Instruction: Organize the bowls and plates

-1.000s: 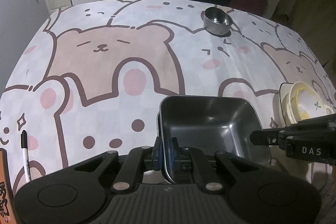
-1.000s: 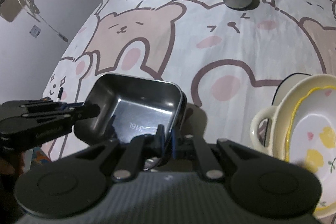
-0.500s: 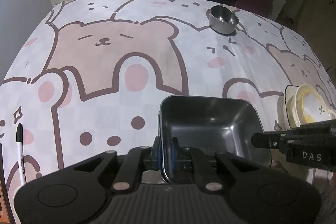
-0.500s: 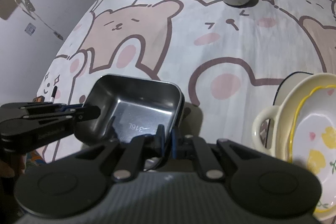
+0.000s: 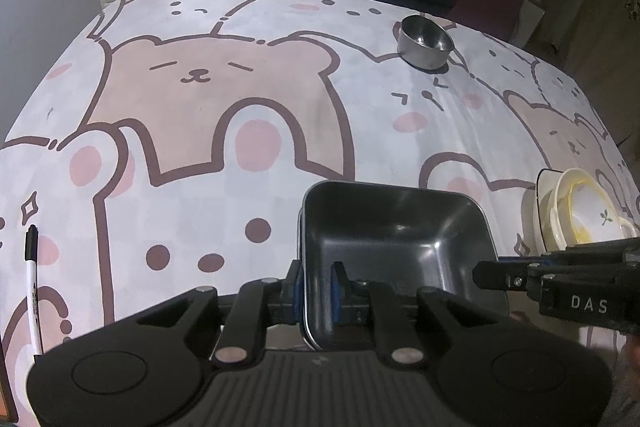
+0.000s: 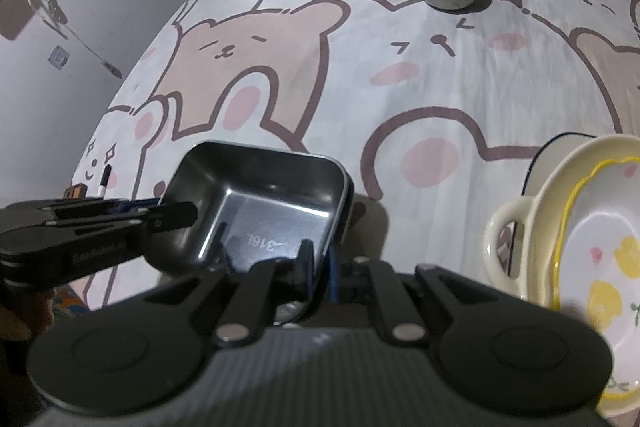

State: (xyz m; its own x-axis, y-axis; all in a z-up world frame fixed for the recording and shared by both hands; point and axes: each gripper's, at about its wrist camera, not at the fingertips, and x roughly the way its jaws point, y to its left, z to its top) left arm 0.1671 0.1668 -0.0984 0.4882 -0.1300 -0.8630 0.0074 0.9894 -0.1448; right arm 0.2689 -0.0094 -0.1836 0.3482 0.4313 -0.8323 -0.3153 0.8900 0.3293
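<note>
Straddling the near wall of the square steel tray (image 5: 394,227), our left gripper (image 5: 316,287) has its jaws easing open, one pad inside the wall and one outside, with a sliver of gap now showing. Our right gripper (image 6: 319,267) sits the same way on the opposite wall of the tray (image 6: 256,203), its jaws opening too. A second tray seems nested beneath the first. The risk we see is uneven release: if one side lets go before the other, a pad could drag the rim and skew the tray off whatever it rests in. Pulling back too low could also catch the lip and tip it.

Just to the right stands a stack of cream bowls (image 6: 580,239), near enough to be knocked by our right hand. A small round steel bowl (image 5: 426,41) sits well apart across the bear-print tablecloth (image 5: 208,107). A marker pen (image 5: 31,279) lies at the left edge. Beyond are a white cabinet, a grey bin and a "HAVE A NICE DAY!" sign.
</note>
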